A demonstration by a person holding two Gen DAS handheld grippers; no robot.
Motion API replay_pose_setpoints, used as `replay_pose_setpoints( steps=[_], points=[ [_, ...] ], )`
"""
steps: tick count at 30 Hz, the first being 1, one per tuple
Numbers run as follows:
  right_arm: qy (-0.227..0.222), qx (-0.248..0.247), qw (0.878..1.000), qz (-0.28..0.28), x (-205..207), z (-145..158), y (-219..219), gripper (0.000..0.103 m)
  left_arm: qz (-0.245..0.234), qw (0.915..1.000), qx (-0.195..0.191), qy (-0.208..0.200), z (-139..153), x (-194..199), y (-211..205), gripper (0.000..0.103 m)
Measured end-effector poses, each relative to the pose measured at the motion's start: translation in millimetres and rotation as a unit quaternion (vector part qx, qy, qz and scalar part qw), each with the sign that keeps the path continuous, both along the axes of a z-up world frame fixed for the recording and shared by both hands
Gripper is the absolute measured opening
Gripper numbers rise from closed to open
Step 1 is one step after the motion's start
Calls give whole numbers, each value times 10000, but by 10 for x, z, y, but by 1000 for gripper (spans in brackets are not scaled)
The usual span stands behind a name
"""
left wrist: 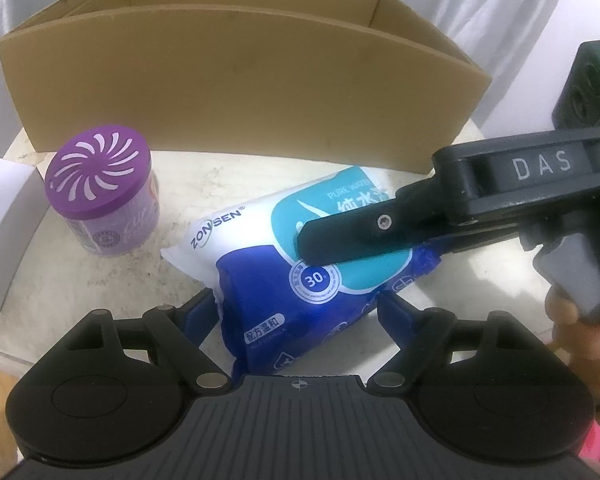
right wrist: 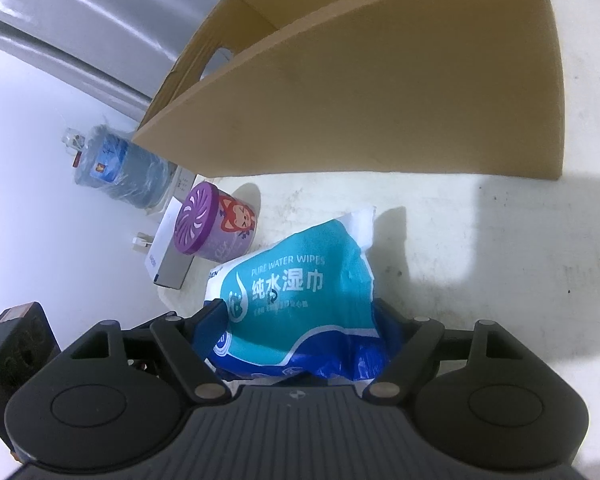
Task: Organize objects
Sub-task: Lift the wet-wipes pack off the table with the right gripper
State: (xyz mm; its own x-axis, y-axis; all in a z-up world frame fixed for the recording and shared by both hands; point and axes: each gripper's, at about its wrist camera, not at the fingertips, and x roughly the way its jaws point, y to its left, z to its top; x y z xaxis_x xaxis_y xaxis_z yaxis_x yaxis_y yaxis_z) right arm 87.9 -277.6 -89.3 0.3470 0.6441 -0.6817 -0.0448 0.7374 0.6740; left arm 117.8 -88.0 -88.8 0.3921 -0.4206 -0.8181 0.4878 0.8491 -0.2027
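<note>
Two grippers, left (left wrist: 296, 312) and right (right wrist: 300, 316), each with fingers closed on the wipes (left wrist: 300, 280); next, a joint lift into the box (left wrist: 236, 88) beyond.

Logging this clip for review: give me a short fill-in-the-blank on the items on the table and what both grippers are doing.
1. Both the left gripper and the right gripper straddle the pack of ____.
2. The lid of the jar is ____ in colour.
3. Behind the pack stands an open ____ box.

Missing words: wet wipes; purple; cardboard
</note>
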Motion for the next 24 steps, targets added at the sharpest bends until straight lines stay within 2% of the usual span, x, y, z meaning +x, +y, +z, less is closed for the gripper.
replay_pose_setpoints(
  steps=[24],
  points=[
    [-44, -15, 10000, -12, -3, 14, -23, 78, 154, 9998, 14, 88, 70, 53, -45, 85]
  ],
)
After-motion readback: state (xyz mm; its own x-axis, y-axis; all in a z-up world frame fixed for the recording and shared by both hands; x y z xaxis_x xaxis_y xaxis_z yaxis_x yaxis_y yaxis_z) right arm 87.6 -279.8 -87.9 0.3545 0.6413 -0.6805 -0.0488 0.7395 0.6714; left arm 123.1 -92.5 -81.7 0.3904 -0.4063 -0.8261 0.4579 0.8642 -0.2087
